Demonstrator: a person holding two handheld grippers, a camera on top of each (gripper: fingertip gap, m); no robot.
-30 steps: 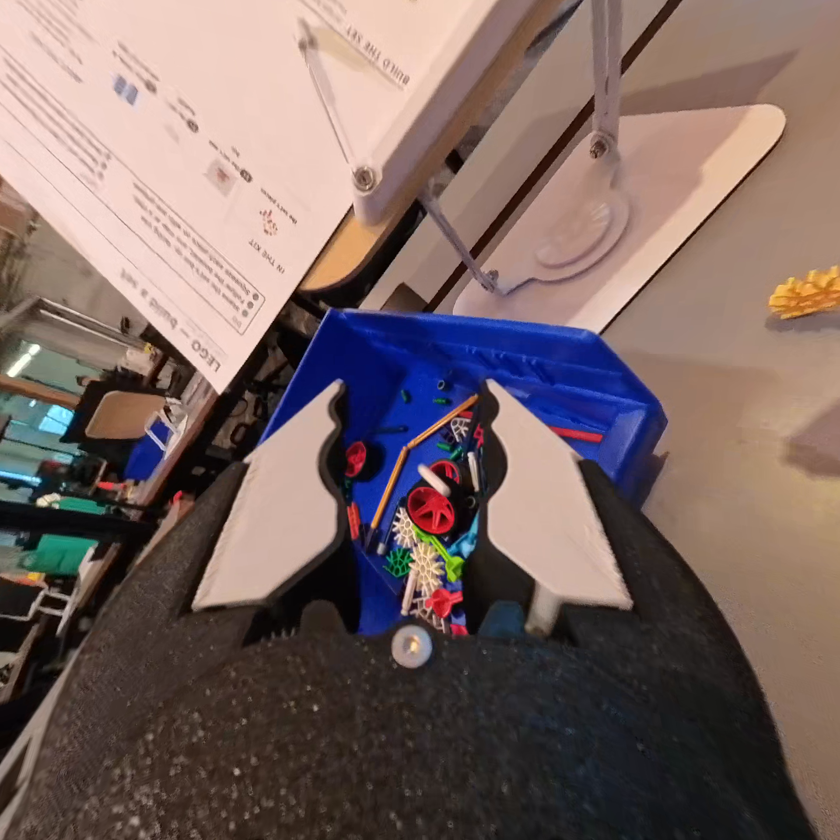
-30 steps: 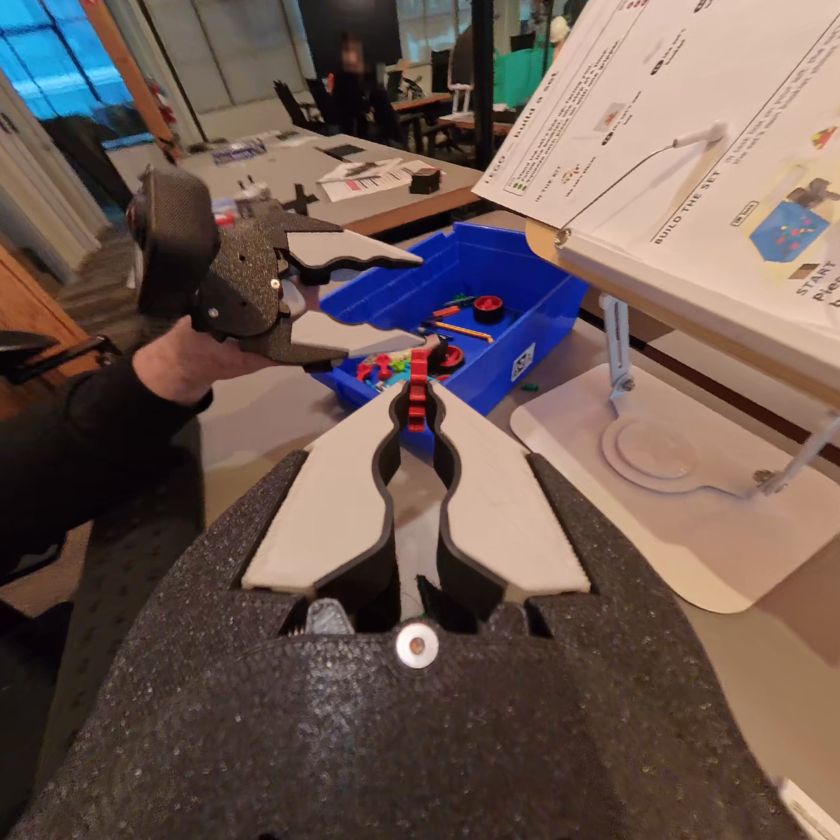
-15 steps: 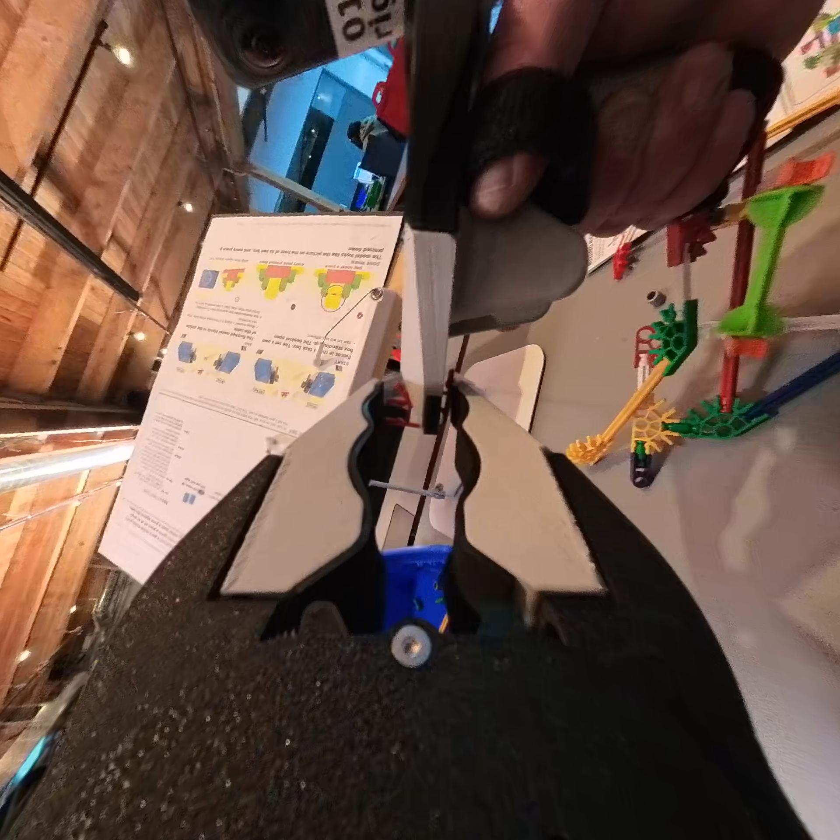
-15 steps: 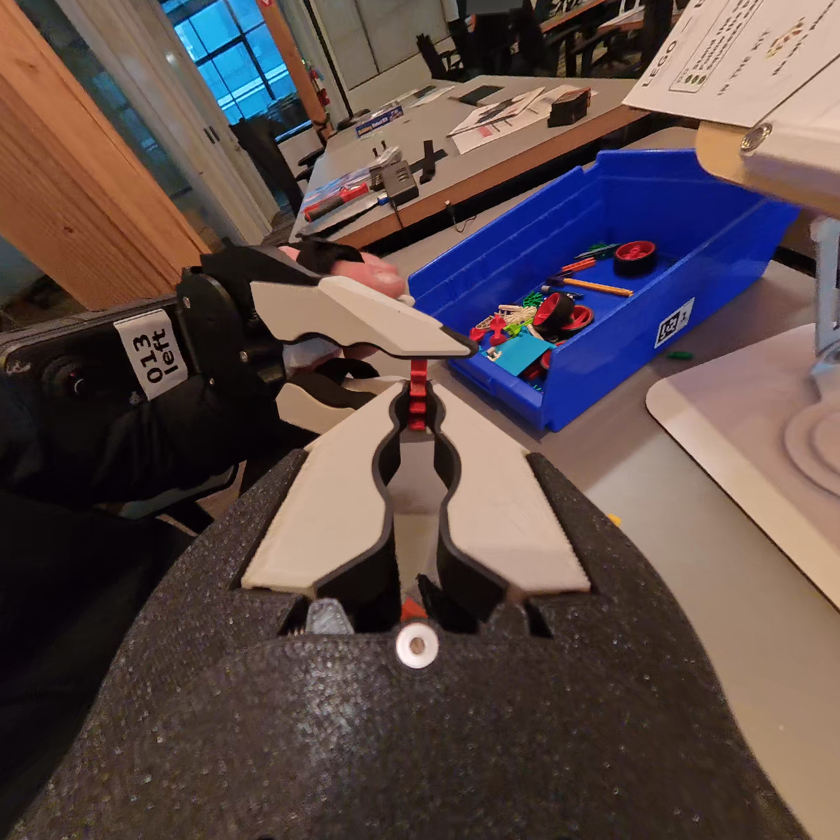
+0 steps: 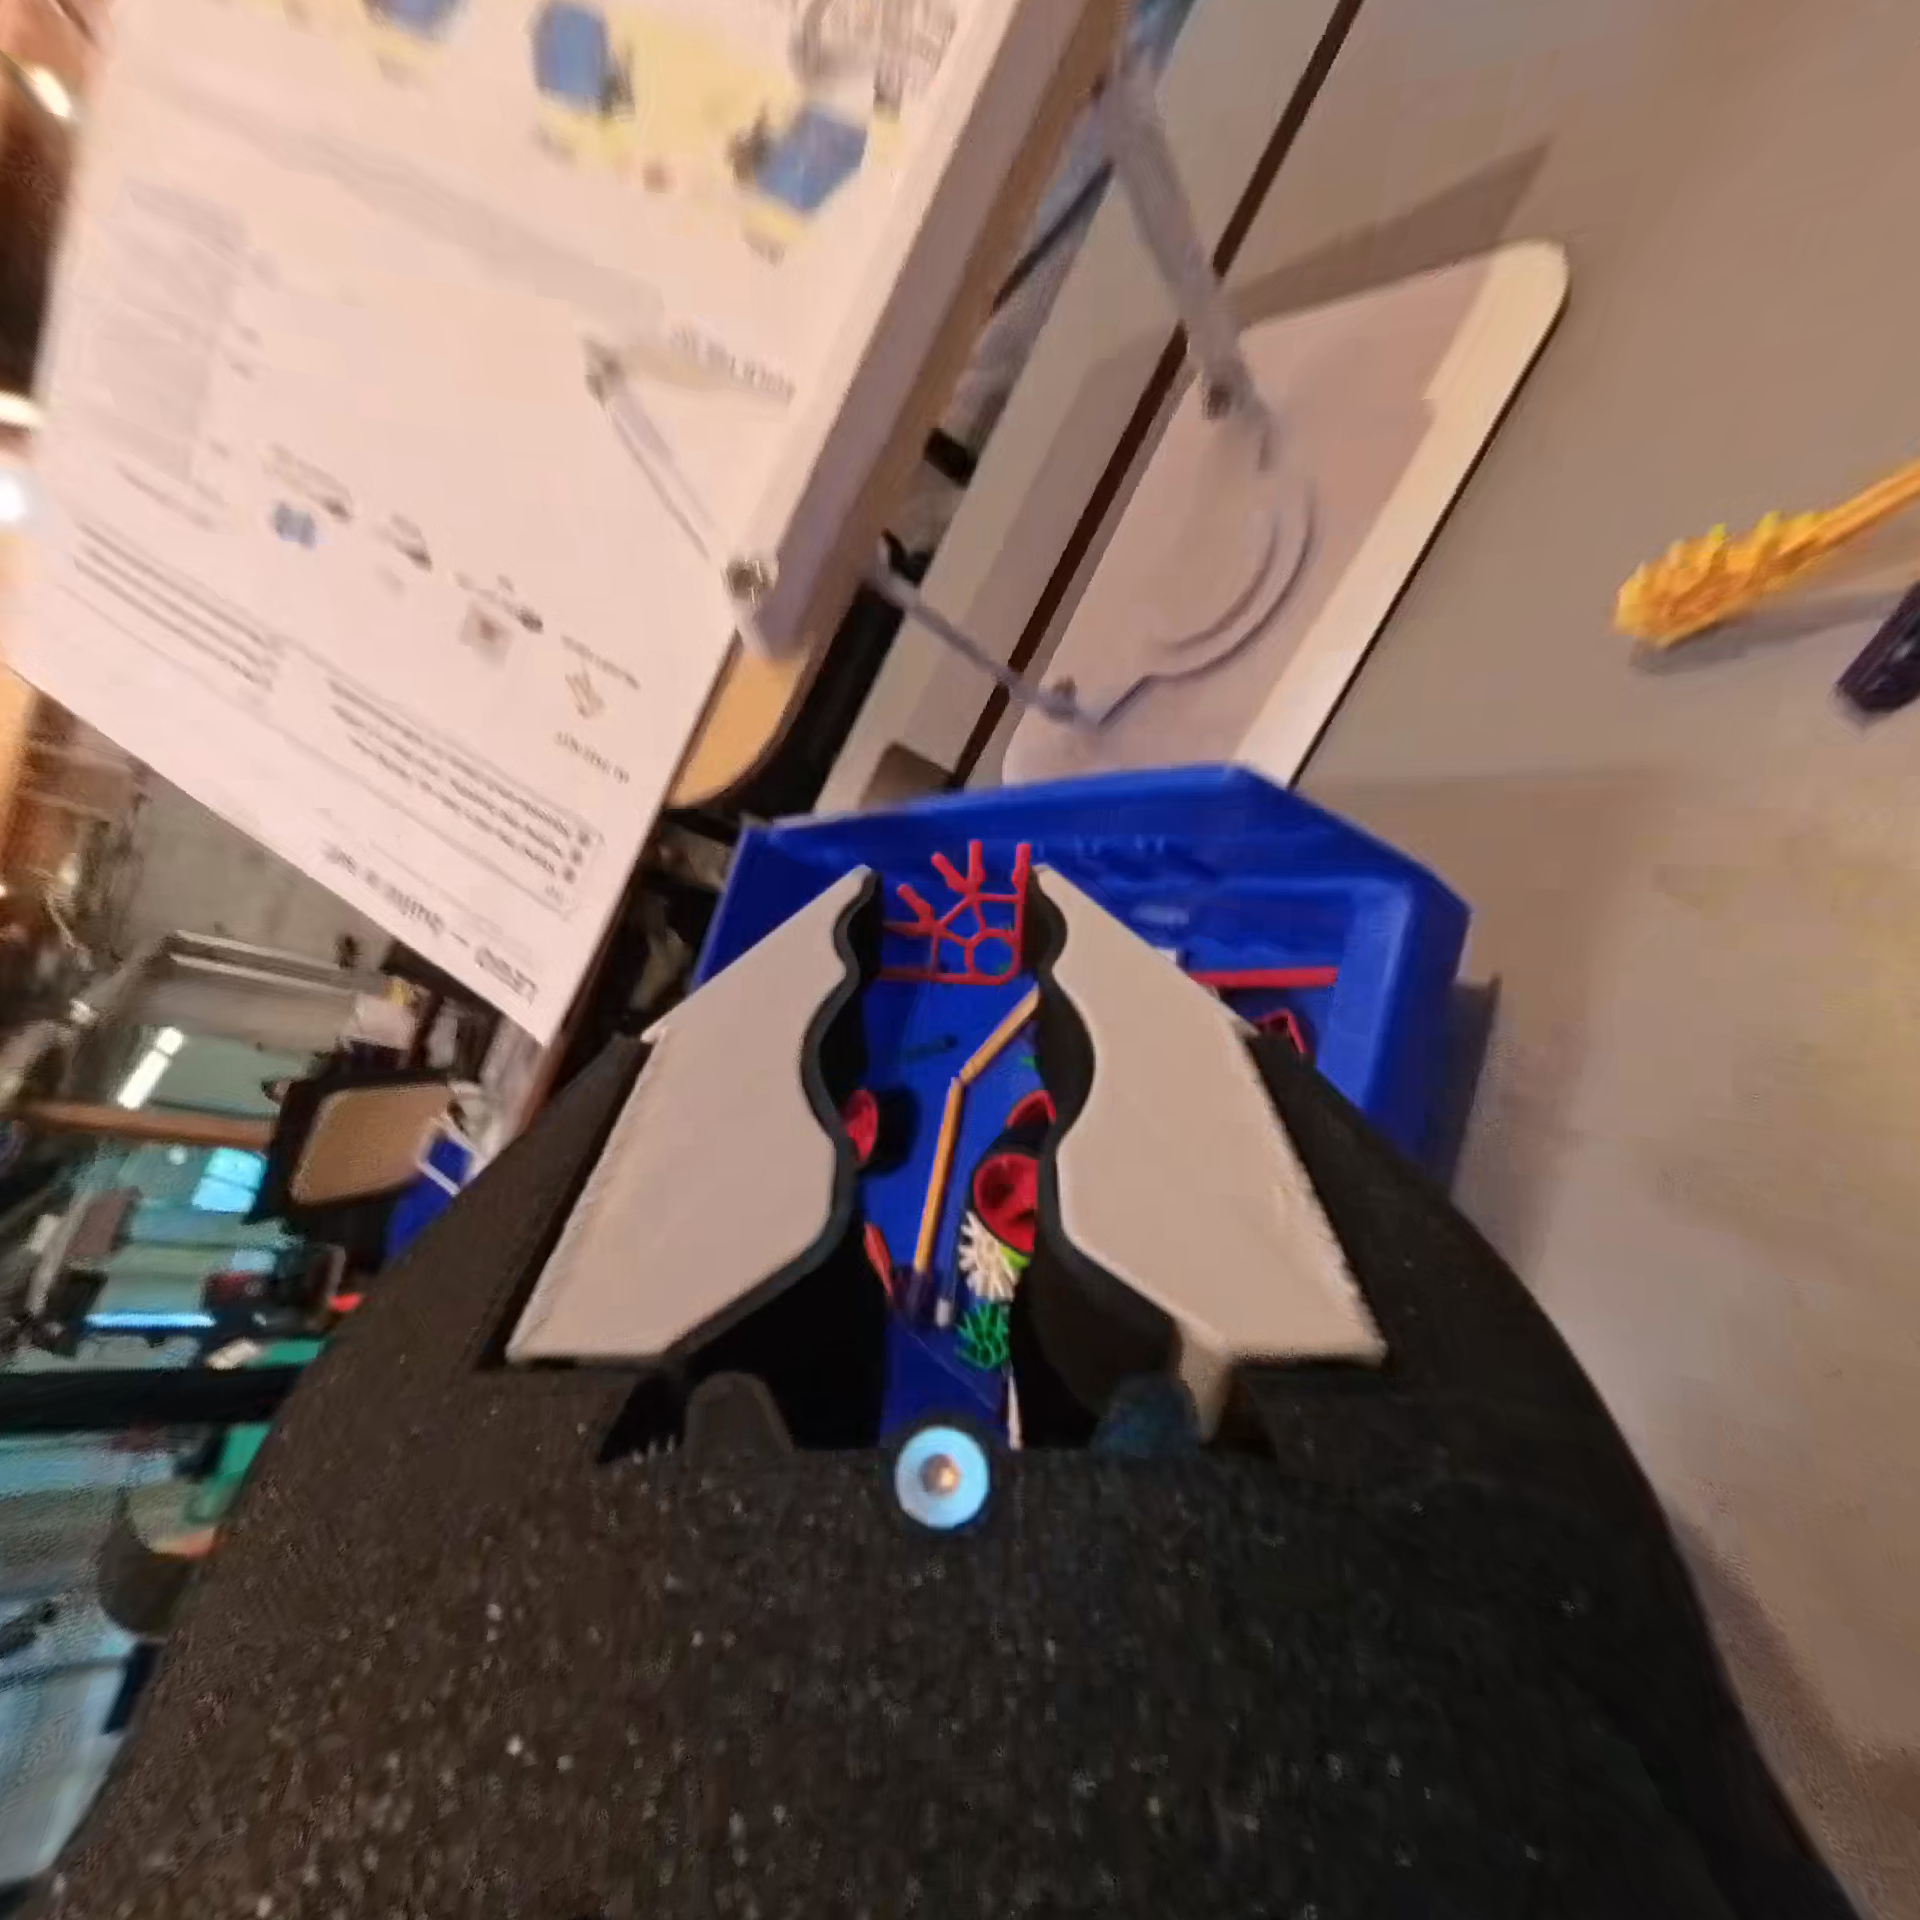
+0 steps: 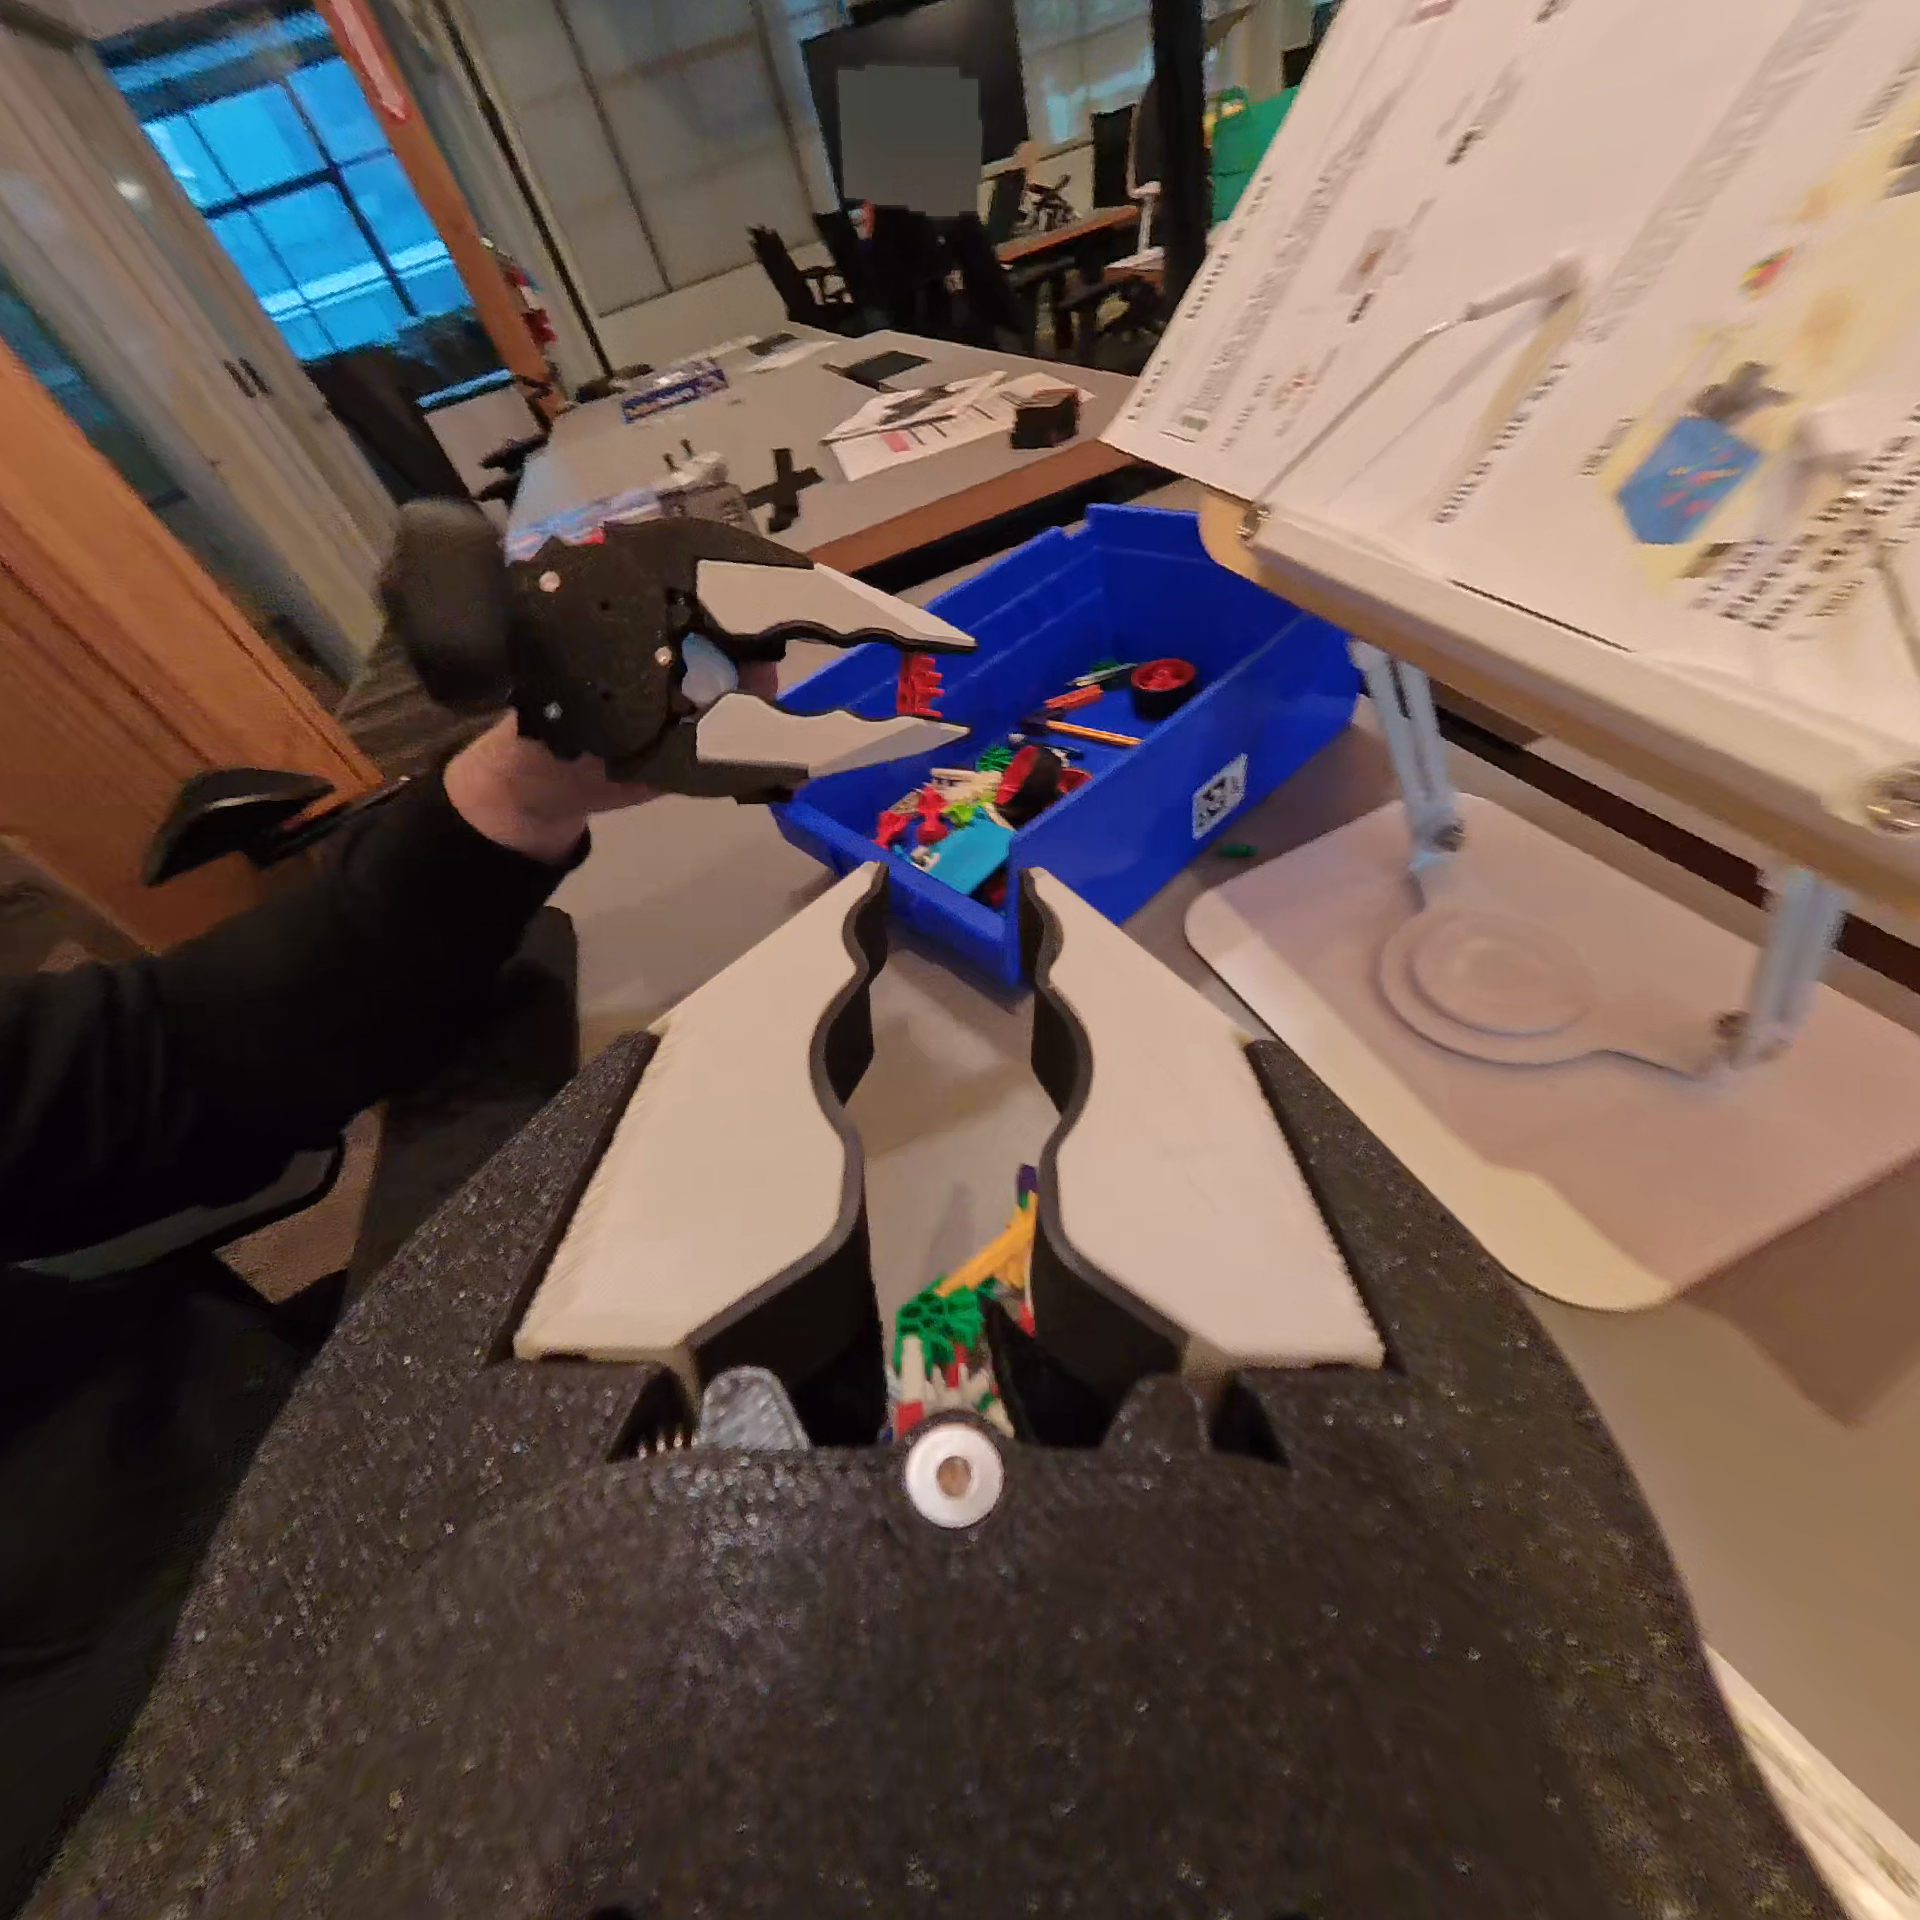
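Observation:
My left gripper [image 5: 954, 894] is shut on a red snowflake-shaped connector [image 5: 961, 925] held between its fingertips above the near end of a blue bin [image 5: 1382, 935]. The bin holds red wheels [image 6: 1164, 675], orange rods and several small connectors. In the right wrist view the left gripper [image 6: 961, 686] shows at the left with the red connector [image 6: 920, 681] in it, over the bin [image 6: 1143, 842]. My right gripper [image 6: 954, 894] is open and empty, a little short of the bin's near wall. A person's hand and black sleeve hold the left gripper.
A tilted document stand with printed sheets [image 6: 1558, 312] overhangs the bin's far end; its white base [image 6: 1507, 1039] lies right of the bin. A yellow connector with a rod [image 5: 1714, 566] lies on the grey table. A multicoloured built piece [image 6: 966, 1309] lies under my right gripper.
The red connector has passed from my right gripper to my left. My right gripper has opened and drawn back. My left gripper has swung back over the bin.

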